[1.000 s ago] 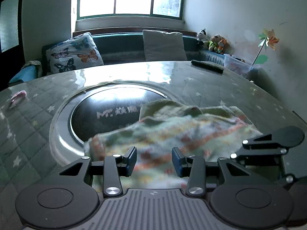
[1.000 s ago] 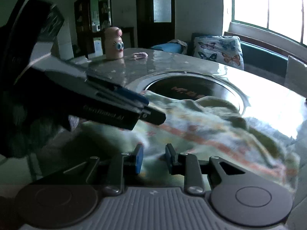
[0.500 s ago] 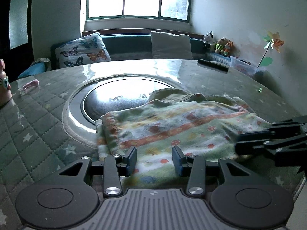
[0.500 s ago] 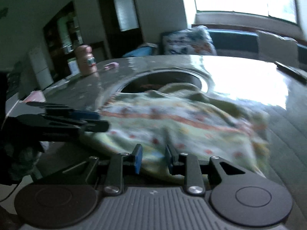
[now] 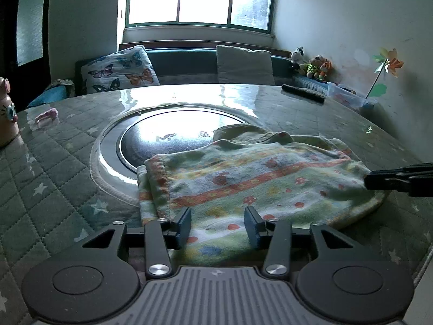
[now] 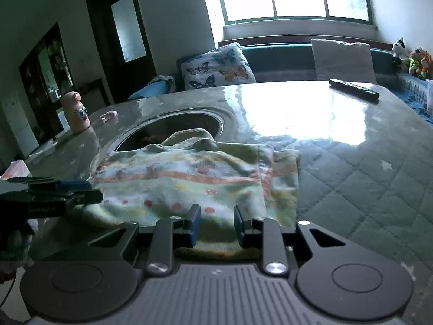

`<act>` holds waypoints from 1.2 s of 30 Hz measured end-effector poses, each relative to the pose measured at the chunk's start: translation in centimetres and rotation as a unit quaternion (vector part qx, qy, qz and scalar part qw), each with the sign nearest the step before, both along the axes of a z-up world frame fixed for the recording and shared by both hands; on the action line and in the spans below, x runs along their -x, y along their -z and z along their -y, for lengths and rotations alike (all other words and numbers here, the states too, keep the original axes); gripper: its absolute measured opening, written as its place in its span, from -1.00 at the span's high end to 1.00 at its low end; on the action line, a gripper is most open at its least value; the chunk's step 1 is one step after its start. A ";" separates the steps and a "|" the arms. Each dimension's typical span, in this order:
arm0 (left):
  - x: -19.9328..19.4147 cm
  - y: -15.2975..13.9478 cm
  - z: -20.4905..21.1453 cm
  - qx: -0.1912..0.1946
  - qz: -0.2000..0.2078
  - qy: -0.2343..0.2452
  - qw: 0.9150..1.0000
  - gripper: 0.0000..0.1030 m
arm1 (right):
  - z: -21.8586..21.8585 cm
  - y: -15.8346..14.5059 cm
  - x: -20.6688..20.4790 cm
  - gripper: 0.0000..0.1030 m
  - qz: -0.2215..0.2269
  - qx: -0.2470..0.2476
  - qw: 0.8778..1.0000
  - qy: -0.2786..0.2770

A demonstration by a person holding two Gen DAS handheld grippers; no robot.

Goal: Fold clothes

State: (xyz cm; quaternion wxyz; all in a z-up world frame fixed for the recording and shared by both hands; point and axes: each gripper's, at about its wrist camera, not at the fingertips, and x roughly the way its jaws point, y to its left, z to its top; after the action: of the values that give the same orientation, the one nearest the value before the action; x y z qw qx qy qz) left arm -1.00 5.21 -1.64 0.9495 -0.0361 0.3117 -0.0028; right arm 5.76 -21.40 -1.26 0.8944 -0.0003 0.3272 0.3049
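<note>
A folded garment (image 5: 257, 184) with green, blue and orange flower stripes lies flat on the quilted table cover (image 5: 54, 184), its far edge over the round dark inset (image 5: 167, 140). My left gripper (image 5: 217, 227) hovers at its near edge. Its jaws are opening, and the cloth lies under the gap with no pad pressing on it. In the right wrist view the garment (image 6: 189, 181) spreads ahead of my right gripper (image 6: 216, 226), which stands narrowly open over the near hem. Each gripper shows in the other's view: the right gripper (image 5: 397, 182) at the cloth's right end, the left gripper (image 6: 54, 193) at its left end.
A black remote (image 6: 353, 89) lies at the table's far right. A pink figurine (image 6: 75, 111) and a small pink object (image 5: 46, 115) stand far left. Behind the table is a bench with a butterfly cushion (image 5: 119, 71), a plain cushion and plush toys (image 5: 314, 66).
The garment has settled flat on the table. The right gripper swung away to the cloth's right end and rolled level. The left jaws have widened.
</note>
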 end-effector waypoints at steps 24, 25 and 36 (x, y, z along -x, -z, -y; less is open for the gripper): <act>-4.0 -1.7 -2.6 -0.046 -0.011 -0.056 0.997 -0.66 | -2.0 0.0 -6.3 0.42 0.001 0.010 1.000 0.016; -4.5 -1.6 -2.7 -0.047 -0.013 -0.061 0.997 -0.66 | -2.4 0.0 -7.0 0.43 0.000 0.008 1.000 0.013; -7.6 -0.1 -4.8 -0.071 -0.045 -0.108 0.991 -0.66 | -3.3 1.1 -10.3 0.54 -0.018 0.002 0.999 0.026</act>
State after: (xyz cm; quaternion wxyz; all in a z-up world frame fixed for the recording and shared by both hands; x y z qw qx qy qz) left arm 6.63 10.06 -1.59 0.9293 -0.0025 0.3480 0.1233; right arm 16.06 -18.07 -2.32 0.8958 0.0117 0.3443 0.2810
